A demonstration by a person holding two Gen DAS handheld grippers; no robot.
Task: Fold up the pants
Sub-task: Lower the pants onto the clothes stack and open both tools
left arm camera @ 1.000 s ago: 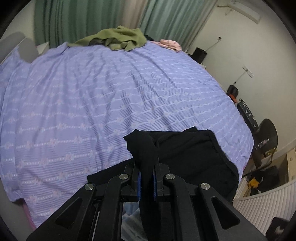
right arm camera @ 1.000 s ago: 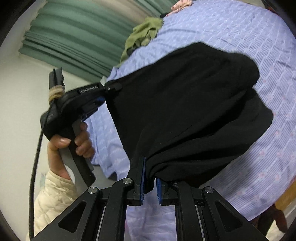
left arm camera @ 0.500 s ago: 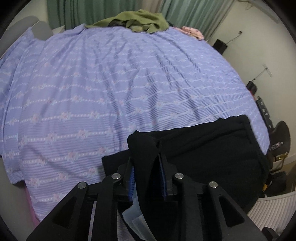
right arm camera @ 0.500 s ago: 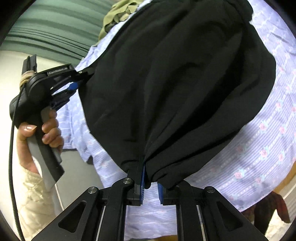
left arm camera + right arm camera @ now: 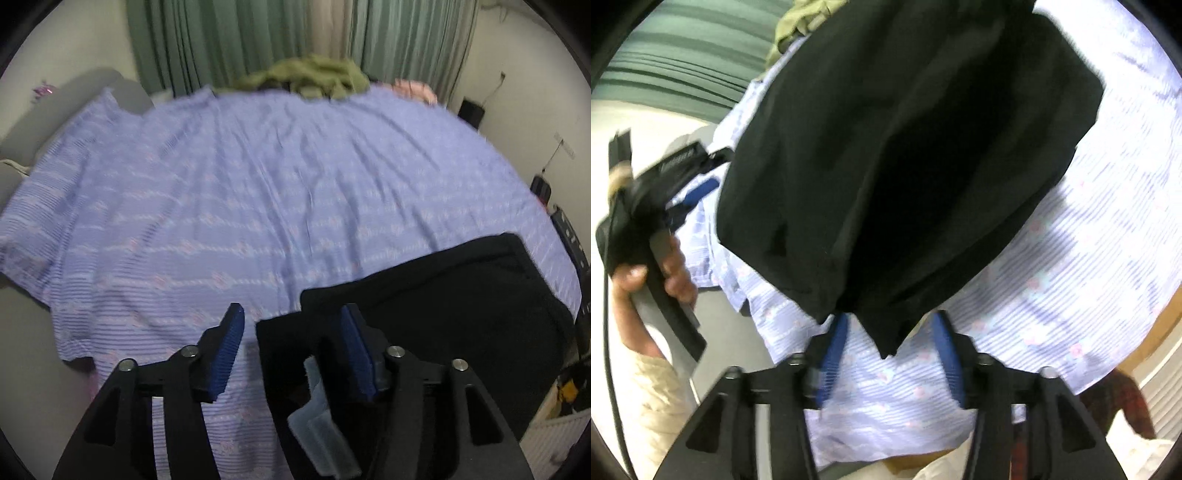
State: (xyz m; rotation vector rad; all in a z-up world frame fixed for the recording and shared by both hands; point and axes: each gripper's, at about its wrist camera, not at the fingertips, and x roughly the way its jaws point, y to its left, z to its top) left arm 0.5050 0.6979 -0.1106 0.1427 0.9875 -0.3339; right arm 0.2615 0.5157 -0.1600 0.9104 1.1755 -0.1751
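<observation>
The black pants (image 5: 436, 306) lie folded on the purple bedsheet (image 5: 258, 192) near the bed's near right corner. My left gripper (image 5: 291, 325) is open just above the pants' near left corner, which lies between the blue pads with nothing clamped. In the right wrist view the pants (image 5: 905, 147) fill the middle, and a corner hangs down between the blue pads of my right gripper (image 5: 890, 328), which is open. The left gripper (image 5: 665, 192) shows there at the left, held in a hand.
A green garment (image 5: 314, 74) and a pink one (image 5: 413, 86) lie at the bed's far edge below green curtains (image 5: 221, 40). A grey headboard (image 5: 74, 99) is at the left. A radiator (image 5: 554, 439) and floor clutter stand past the bed's right edge.
Both grippers have opened and let go of the pants. The pants have dropped onto the sheet. The left gripper has tilted up, showing more of the curtains.
</observation>
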